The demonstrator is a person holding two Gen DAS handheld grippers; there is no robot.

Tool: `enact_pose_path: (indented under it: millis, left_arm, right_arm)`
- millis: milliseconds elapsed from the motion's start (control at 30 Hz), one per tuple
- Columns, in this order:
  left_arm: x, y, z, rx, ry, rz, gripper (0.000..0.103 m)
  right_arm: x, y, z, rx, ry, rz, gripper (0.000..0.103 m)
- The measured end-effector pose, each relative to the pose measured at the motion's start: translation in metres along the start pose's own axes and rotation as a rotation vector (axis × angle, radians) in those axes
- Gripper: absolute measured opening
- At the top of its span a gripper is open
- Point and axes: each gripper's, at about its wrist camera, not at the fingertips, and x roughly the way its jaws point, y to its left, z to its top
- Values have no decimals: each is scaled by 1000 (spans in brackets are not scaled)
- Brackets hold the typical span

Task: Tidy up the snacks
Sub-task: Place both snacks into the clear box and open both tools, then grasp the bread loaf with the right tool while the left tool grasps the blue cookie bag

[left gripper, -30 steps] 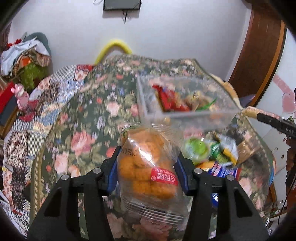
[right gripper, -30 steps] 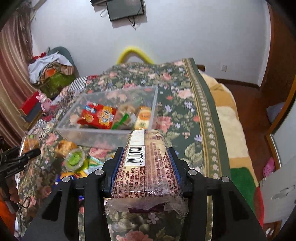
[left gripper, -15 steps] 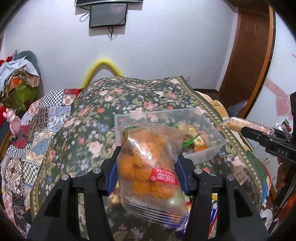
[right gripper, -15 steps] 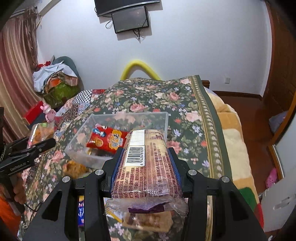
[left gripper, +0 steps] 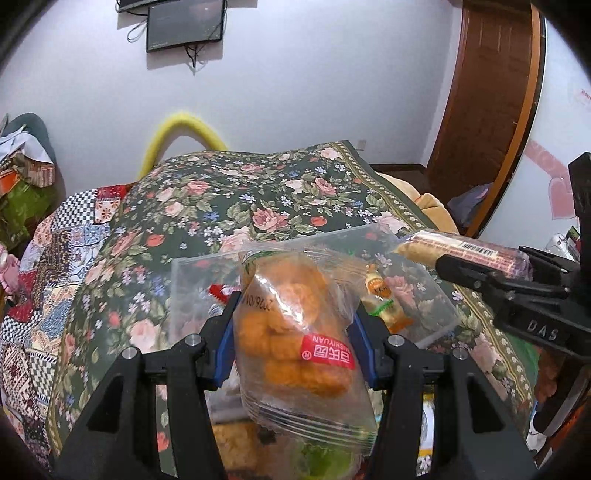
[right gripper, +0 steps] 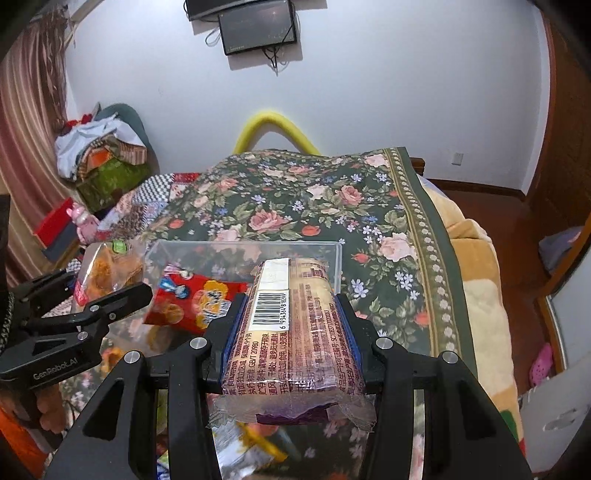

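Observation:
My left gripper [left gripper: 295, 317] is shut on a clear bag of orange fried snacks [left gripper: 291, 332] and holds it above the near edge of a clear plastic box [left gripper: 421, 295] on the floral bed. My right gripper [right gripper: 290, 321] is shut on a long wrapped cake bar with a barcode [right gripper: 291, 328], held over the same clear plastic box [right gripper: 243, 251]. The box holds a red snack packet [right gripper: 195, 299] and a small yellow packet [left gripper: 384, 295]. Each gripper shows in the other's view: the right gripper [left gripper: 443, 264] at the right edge, the left gripper [right gripper: 144, 290] at the left.
Loose snack packets lie on the floral bedspread [left gripper: 258, 199] below the grippers [right gripper: 251, 443]. A pile of clothes [right gripper: 99, 147] is at the far left. A monitor [right gripper: 258, 27] hangs on the wall, and a wooden door [left gripper: 491, 92] is at the right.
Both grippers have risen with their snacks and moved toward the box. The box now sits lower and closer under them, and more of the wall and monitor shows.

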Motion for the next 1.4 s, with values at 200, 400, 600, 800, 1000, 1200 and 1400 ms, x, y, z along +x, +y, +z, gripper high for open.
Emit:
enact_pose_path:
  millis: [200, 400, 600, 800, 1000, 1200, 1400]
  left_arm:
    - [37, -2, 11, 5, 51, -10, 53]
    - [74, -4, 16, 33, 117, -5, 54]
    - [95, 3, 13, -5, 178, -18, 58]
    - [93, 5, 13, -26, 192, -45, 60]
    - [62, 0, 17, -2, 140, -37, 61]
    - [14, -4, 14, 26, 74, -18, 65]
    - [-32, -1, -4, 36, 38, -15, 68]
  right_arm:
    - [28, -5, 9, 8, 44, -4, 43]
    - [51, -6, 15, -13, 90, -8, 43]
    - [60, -8, 13, -21, 116, 7, 43]
    - [57, -8, 10, -20, 129, 18, 44]
    - [37, -8, 12, -15, 102, 12, 47]
    - [1, -4, 9, -24, 52, 2, 50]
    - [-36, 0, -5, -17, 6, 7, 61]
